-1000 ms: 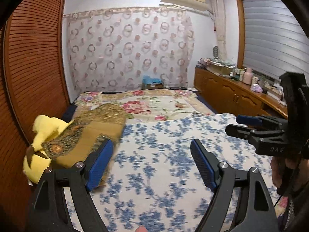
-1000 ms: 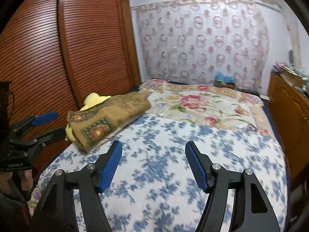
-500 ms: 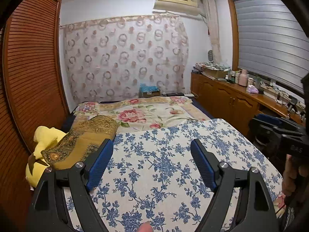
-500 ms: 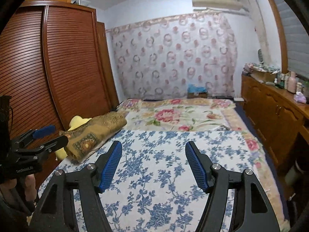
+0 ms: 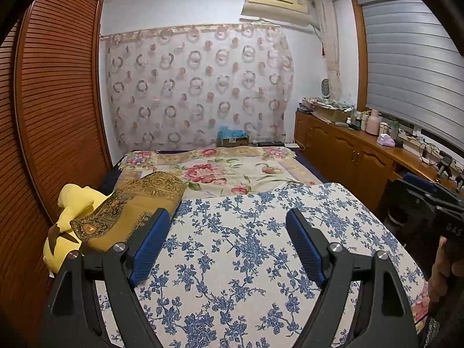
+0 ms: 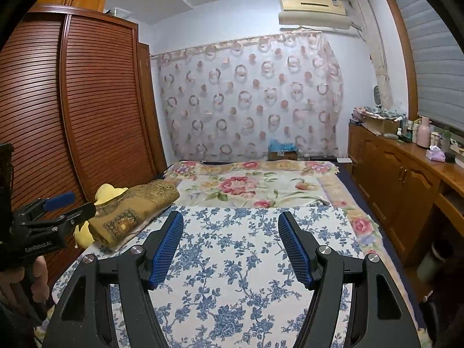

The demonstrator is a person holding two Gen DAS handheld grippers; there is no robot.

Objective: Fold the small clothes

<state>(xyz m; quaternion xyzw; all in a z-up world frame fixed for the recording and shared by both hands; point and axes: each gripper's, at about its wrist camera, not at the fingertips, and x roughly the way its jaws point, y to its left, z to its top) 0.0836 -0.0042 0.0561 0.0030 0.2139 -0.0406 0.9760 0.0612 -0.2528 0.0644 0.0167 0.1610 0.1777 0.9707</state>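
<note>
both grippers pulled back since a second ago, more bed in view | left gripper (image 5: 229, 243) jaws apart, empty | right gripper (image 6: 230, 245) jaws apart, empty | blue-floral sheet (image 5: 249, 249) below | small clothes: can't tell | brown patterned pillow (image 5: 136, 206), yellow plush (image 5: 72, 203) left | wardrobe (image 6: 87, 101) behind

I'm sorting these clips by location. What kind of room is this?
A home bedroom, most likely: a bed under floral covers, a slatted wooden wardrobe beside it, and a curtained wall with an air conditioner above.
</note>
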